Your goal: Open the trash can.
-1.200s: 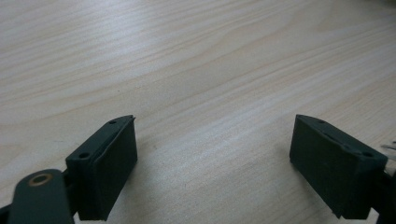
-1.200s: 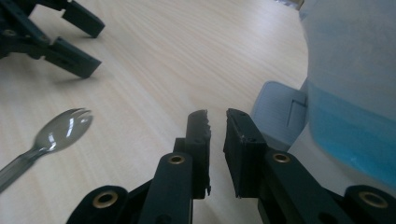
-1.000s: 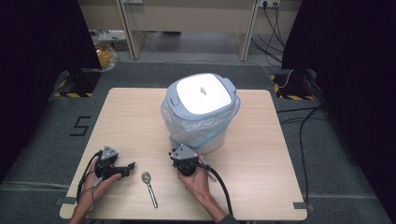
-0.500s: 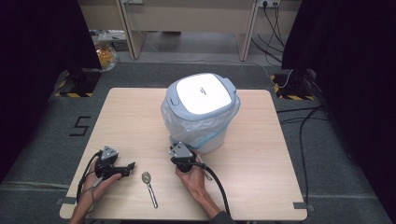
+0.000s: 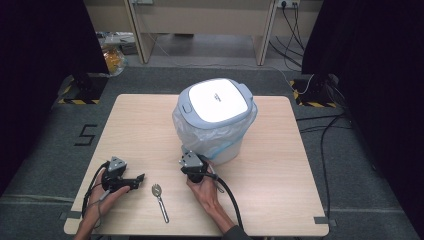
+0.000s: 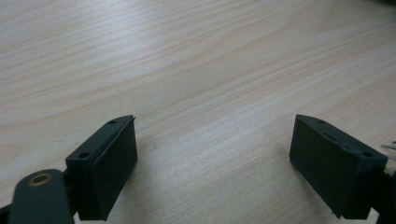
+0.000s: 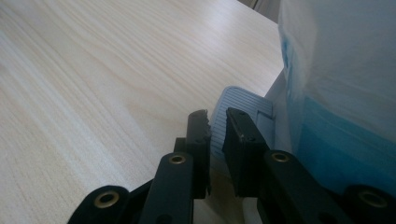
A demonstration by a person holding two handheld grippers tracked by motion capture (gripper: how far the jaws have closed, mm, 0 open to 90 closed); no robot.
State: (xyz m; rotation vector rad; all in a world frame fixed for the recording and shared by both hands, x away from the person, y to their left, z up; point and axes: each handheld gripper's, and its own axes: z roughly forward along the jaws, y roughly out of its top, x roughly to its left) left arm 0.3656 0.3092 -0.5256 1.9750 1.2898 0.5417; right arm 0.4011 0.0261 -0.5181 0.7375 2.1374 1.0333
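Grey ribbed plastic is what matters here: the pedal [image 7: 240,112] at the foot of the bin [image 5: 215,120], which is standing just past the middle of the worktop [image 5: 140,130]. The right gripper [image 7: 217,128] is sitting at the bin's six o'clock, against the liner bag [image 7: 341,70], and its fingers [image 7: 198,135] are standing nearly together with only a thin gap, gripping nothing; the pedal's near edge is lying just beyond their tips. To my eye, the step in hand is pressing that pedal to raise the lid [image 5: 216,100]. To do it well, the person should be keeping the fingers narrow, setting both tips squarely on the ribbed face, and pushing straight down rather than forward, since the light bin could be sliding toward twelve o'clock. Catching the loose bag is worth avoiding. The left gripper [image 6: 215,154], at eight o'clock, is resting wide open and empty over bare wood, beside the spoon [image 5: 160,200].
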